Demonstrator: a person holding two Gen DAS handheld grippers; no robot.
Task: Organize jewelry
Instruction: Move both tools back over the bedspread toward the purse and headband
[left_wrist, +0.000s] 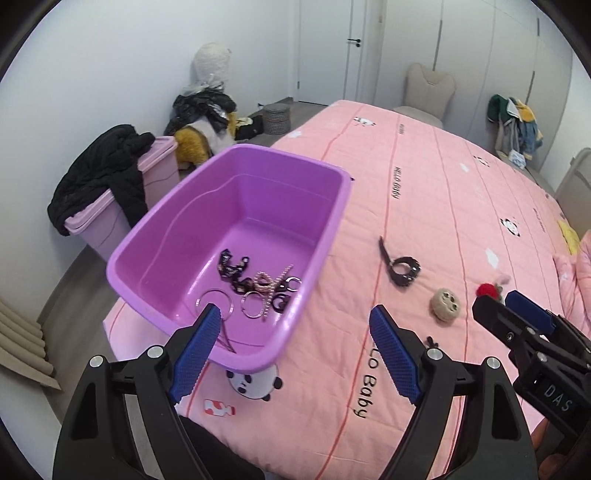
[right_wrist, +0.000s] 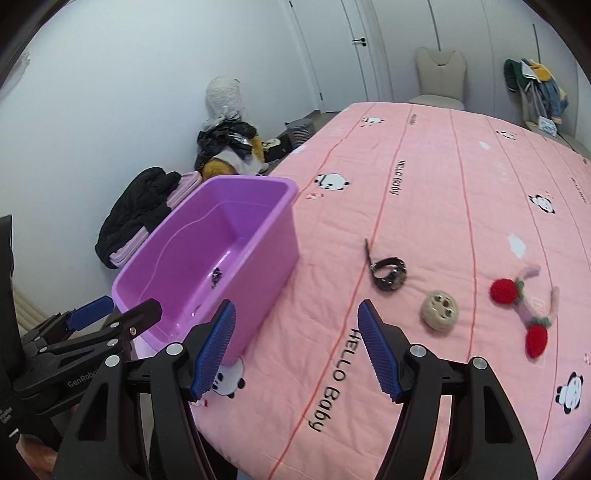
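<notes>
A purple bin (left_wrist: 173, 221) (right_wrist: 258, 240) stands at the bed's left edge. Inside it lie several pieces: black hair clips (left_wrist: 232, 267), a pearl clip (left_wrist: 273, 284) and metal rings (left_wrist: 216, 302). On the pink quilt to its right lie a black watch (left_wrist: 402, 269) (right_wrist: 389, 273), a beige round piece (left_wrist: 445, 304) (right_wrist: 439, 308) and a knitted red strawberry tie (right_wrist: 504, 291) (left_wrist: 487, 290). My left gripper (left_wrist: 295, 312) (right_wrist: 131, 304) hovers open over the bin's near right corner, holding nothing. My right gripper (right_wrist: 295, 306) (left_wrist: 498, 301) is open and bare above the quilt, short of the watch.
A small dark item (left_wrist: 431, 341) lies on the quilt (left_wrist: 424, 206) near my left gripper's right finger. On the floor past the bed's left edge stand a pink tub (left_wrist: 159, 173) draped with a black jacket, and a pile of bags (left_wrist: 207, 110). A chair (left_wrist: 428, 92) is at the far end.
</notes>
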